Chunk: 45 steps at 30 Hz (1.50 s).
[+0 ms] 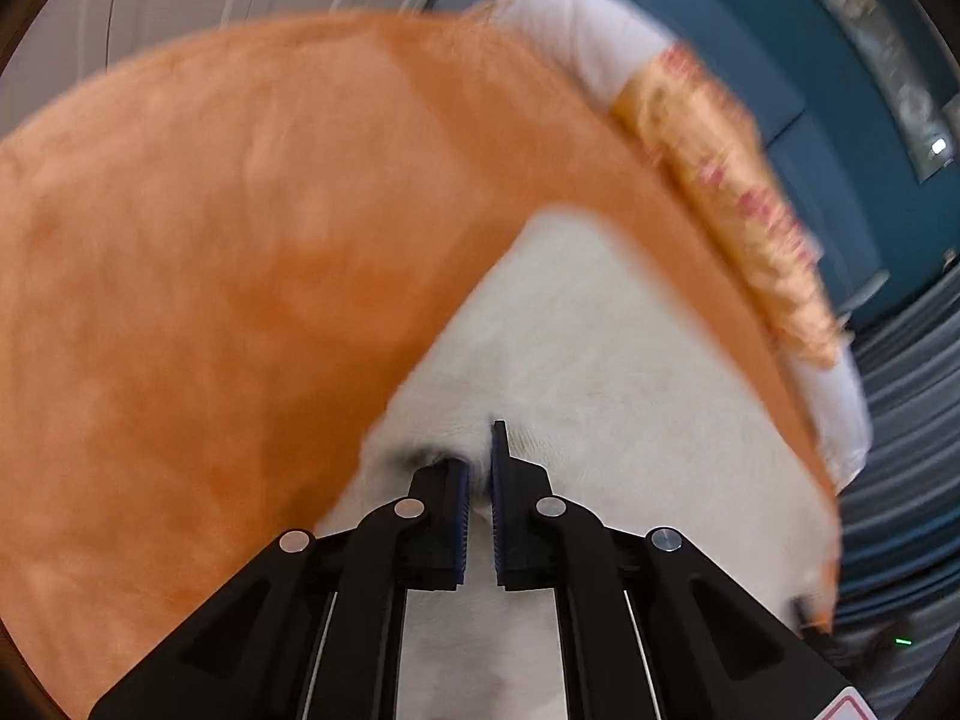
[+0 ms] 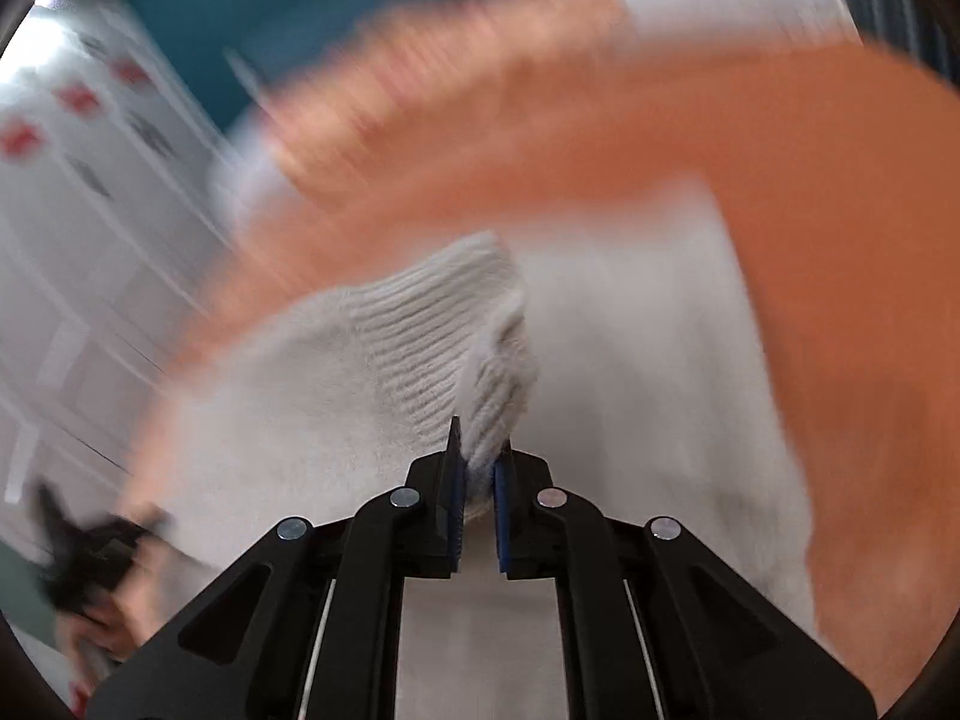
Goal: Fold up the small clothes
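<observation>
An orange fleece cover [image 1: 198, 276] spreads over the work surface, with a teal floor [image 1: 774, 60] and pale panelled doors [image 2: 78, 222] behind it; both views are smeared by motion, the right one badly.

The left gripper [image 1: 480, 468] is clenched on the white garment [image 1: 600, 372], a soft cream piece; cloth puckers in a small dimple between the blue pads. The plain body of the garment lies flat on the orange cover around those pads and runs toward the far edge, where a folded white and gold-patterned textile [image 1: 720, 168] sits along the rim of the surface.

The right gripper [image 2: 478, 468] is likewise clamped on the same garment [image 2: 648, 360], here on its ribbed cuff or hem [image 2: 444, 336], which stands up in a fold from the jaws. Beyond it the rest of the cloth lies on the cover. At the lower left of this view the other gripper [image 2: 96, 552] shows as a dark blur, with part of a hand below it.

As for progress: both ends appear to be gripped, so the fold seems to be just under way. I see no finished crease or tidy stacked shape, though blur hides much. Carrying the held edges over, laying them down and smoothing look to be left
</observation>
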Each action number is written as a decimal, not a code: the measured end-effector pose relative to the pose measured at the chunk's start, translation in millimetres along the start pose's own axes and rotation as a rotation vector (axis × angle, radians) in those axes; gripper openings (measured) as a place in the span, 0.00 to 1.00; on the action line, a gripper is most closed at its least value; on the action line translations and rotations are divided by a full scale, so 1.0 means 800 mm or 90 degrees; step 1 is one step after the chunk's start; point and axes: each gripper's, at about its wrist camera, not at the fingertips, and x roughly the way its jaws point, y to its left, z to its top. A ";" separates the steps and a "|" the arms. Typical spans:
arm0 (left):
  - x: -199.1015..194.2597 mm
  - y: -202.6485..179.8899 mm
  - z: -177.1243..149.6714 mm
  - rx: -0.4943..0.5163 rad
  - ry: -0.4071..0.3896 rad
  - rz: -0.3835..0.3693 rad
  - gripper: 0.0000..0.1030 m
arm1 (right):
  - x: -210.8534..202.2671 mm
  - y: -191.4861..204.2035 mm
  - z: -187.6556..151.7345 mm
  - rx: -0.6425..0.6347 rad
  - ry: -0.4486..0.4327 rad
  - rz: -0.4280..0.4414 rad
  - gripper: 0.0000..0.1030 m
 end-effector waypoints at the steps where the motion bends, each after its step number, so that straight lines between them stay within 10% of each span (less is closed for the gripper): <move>1: 0.010 0.008 -0.010 -0.002 0.009 0.008 0.05 | 0.002 -0.006 -0.006 0.004 -0.010 0.019 0.06; 8: 0.012 0.006 -0.034 0.066 -0.069 0.014 0.11 | -0.087 0.046 0.016 -0.025 -0.151 -0.036 0.18; 13: 0.008 0.010 -0.045 0.071 -0.100 0.003 0.11 | -0.010 0.202 0.027 -0.239 -0.052 0.121 0.49; 19: 0.011 0.012 -0.051 0.074 -0.121 -0.008 0.11 | 0.121 0.342 0.017 -0.401 0.054 0.100 0.50; 21: 0.012 0.014 -0.052 0.074 -0.125 -0.013 0.11 | 0.156 0.357 0.015 -0.420 0.082 0.084 0.39; 22: 0.012 0.014 -0.052 0.073 -0.126 -0.016 0.11 | 0.160 0.361 0.015 -0.429 0.084 0.082 0.11; 24: 0.013 0.015 -0.054 0.074 -0.131 -0.020 0.11 | 0.146 0.367 0.030 -0.424 0.054 0.094 0.02; 27: 0.014 0.014 -0.056 0.080 -0.137 -0.019 0.12 | 0.110 0.358 0.059 -0.377 -0.022 0.133 0.02; 31: 0.015 0.013 -0.057 0.082 -0.136 -0.017 0.12 | 0.185 0.340 0.042 -0.426 0.080 0.031 0.02; 35: 0.015 0.013 -0.057 0.082 -0.137 -0.018 0.12 | 0.100 0.317 0.051 -0.351 -0.005 0.084 0.11; 38: 0.015 0.013 -0.058 0.084 -0.137 -0.016 0.12 | 0.010 0.241 0.050 -0.272 -0.100 0.075 0.54; 42: 0.015 0.012 -0.058 0.086 -0.137 -0.012 0.12 | -0.052 0.090 0.033 -0.156 -0.134 -0.080 0.55; 45: 0.015 0.010 -0.057 0.089 -0.134 -0.002 0.12 | -0.041 0.024 0.024 -0.082 -0.067 -0.088 0.55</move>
